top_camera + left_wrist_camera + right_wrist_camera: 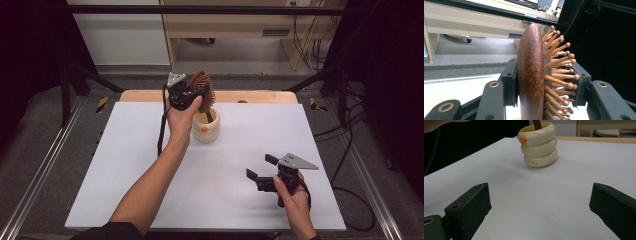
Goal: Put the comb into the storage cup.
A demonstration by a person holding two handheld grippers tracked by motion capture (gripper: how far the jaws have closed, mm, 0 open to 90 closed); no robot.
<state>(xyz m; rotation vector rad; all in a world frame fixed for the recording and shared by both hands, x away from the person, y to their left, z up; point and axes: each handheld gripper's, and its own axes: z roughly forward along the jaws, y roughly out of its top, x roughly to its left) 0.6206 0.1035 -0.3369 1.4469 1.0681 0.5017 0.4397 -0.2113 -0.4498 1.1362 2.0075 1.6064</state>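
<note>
A lab-like recording room: black curtains [30,60], a metal frame rail [200,9], loose cables [305,50] and a plain white table [150,190].

Black two-jaw left gripper [196,95] with grey three-cornered plate, brass-ringed screw holes, trailing black cable, matching right gripper [261,169], dark sleeve [107,231] at the left elbow

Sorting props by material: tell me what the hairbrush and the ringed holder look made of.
Hairbrush: looks like polished reddish-brown wood, speckled grain, with round-tipped wooden pins. Ringed holder: smooth, glossy cream surface, probably glazed ceramic or plastic; the look cannot settle which.
</note>
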